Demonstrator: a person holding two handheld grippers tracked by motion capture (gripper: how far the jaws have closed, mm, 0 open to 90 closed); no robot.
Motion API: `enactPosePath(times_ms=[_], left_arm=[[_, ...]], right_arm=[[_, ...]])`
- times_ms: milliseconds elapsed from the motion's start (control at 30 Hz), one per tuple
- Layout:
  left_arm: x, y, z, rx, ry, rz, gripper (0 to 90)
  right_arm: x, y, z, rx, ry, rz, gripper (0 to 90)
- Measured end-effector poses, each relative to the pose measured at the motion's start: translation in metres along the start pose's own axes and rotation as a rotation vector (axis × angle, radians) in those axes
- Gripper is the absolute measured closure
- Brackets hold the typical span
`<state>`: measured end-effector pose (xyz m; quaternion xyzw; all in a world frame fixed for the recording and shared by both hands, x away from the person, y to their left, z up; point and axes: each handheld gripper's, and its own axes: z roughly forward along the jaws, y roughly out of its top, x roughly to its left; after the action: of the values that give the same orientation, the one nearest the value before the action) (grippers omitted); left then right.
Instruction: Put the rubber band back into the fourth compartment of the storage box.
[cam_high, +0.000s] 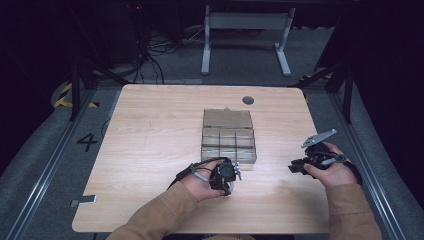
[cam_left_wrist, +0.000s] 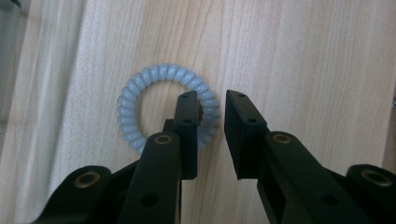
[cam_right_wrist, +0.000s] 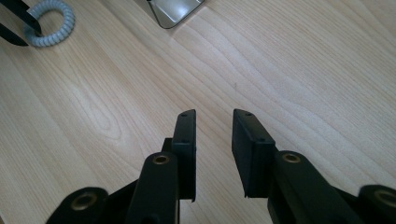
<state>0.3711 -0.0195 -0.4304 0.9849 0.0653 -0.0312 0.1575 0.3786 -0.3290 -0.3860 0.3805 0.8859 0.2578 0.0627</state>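
Left gripper view: ribbed coil ring (cam_left_wrist: 161, 100)

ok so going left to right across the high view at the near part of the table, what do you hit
left hand-held gripper, held in the person's left hand → bare wooden table → right hand-held gripper, held in the right hand. The clear compartment box sits farther back, above the left one.

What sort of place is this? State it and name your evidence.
Probably a lab or recording workspace, not a home: a bare wooden table on grey carpet, hazard-striped tape and a painted floor number, loose cables behind, and dark surroundings.
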Motion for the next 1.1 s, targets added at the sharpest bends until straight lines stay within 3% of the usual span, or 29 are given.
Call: enactPosePath(times_ms=[633,733,900,1100], left_arm=[[-0.0007,0.0005,0.002,0.023,0.011,0.007,82.0],[-0.0024,0.0015,0.0021,0.029,0.027,0.029,82.3],[-0.0029,0.0017,0.0022,0.031,0.025,0.029,82.3],[-0.0065,0.0032,-0.0008,0.042,0.052,0.033,82.4]], right_arm=[[-0.0002,0.0001,0.0009,0.003,0.003,-0.004,71.8],[-0.0003,0.0001,0.0013,0.004,0.006,-0.005,71.8],[-0.0008,-0.0001,0.0021,0.006,0.007,-0.004,71.8],[-0.0013,-0.0003,0.0024,0.006,0.008,-0.002,71.7]])
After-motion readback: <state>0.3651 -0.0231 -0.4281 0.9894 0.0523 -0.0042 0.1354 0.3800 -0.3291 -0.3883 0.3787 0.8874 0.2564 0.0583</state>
